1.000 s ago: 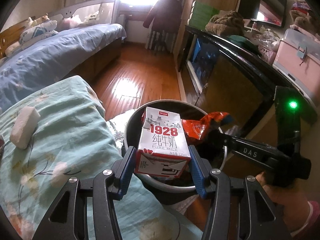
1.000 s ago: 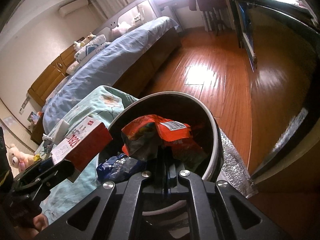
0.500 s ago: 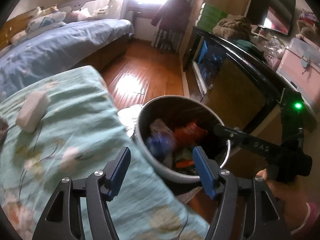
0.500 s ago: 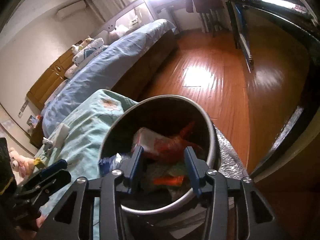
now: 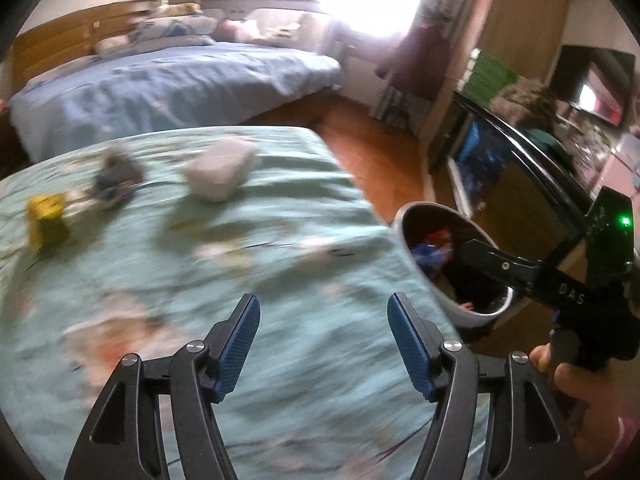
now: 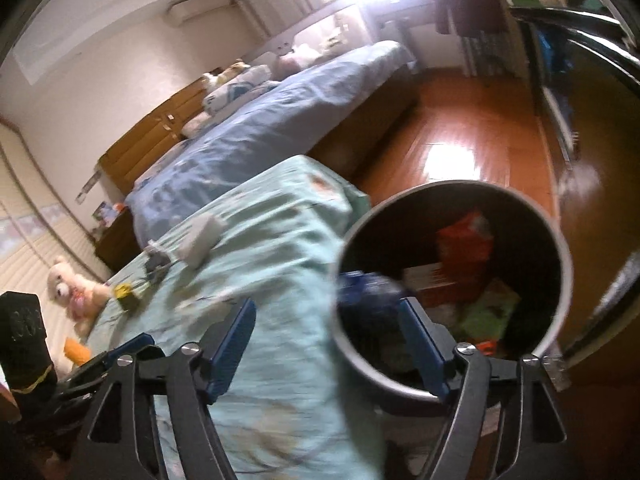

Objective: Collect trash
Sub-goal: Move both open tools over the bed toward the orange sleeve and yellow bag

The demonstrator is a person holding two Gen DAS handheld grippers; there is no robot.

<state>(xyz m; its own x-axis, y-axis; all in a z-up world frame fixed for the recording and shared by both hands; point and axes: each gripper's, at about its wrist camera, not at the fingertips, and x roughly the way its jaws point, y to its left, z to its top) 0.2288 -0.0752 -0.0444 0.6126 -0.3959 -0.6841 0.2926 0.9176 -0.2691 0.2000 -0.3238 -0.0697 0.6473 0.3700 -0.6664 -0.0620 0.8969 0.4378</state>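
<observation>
My left gripper is open and empty over the teal floral bedspread. On the spread lie a white crumpled wad, a dark grey scrap and a yellow piece, all blurred. The round trash bin stands at the bed's right edge with wrappers inside. My right gripper is open and empty, over the bed edge beside the bin. The bin holds the milk carton, a red wrapper and a blue wrapper.
A blue bed stands behind. A black glass cabinet runs along the right wall. Wooden floor lies between them. A plush toy sits at the far left. The right gripper's body reaches over the bin.
My left gripper let the milk carton drop into the bin and swung left over the bedspread. My right gripper released the red wrapper into the bin, opened and shifted left.
</observation>
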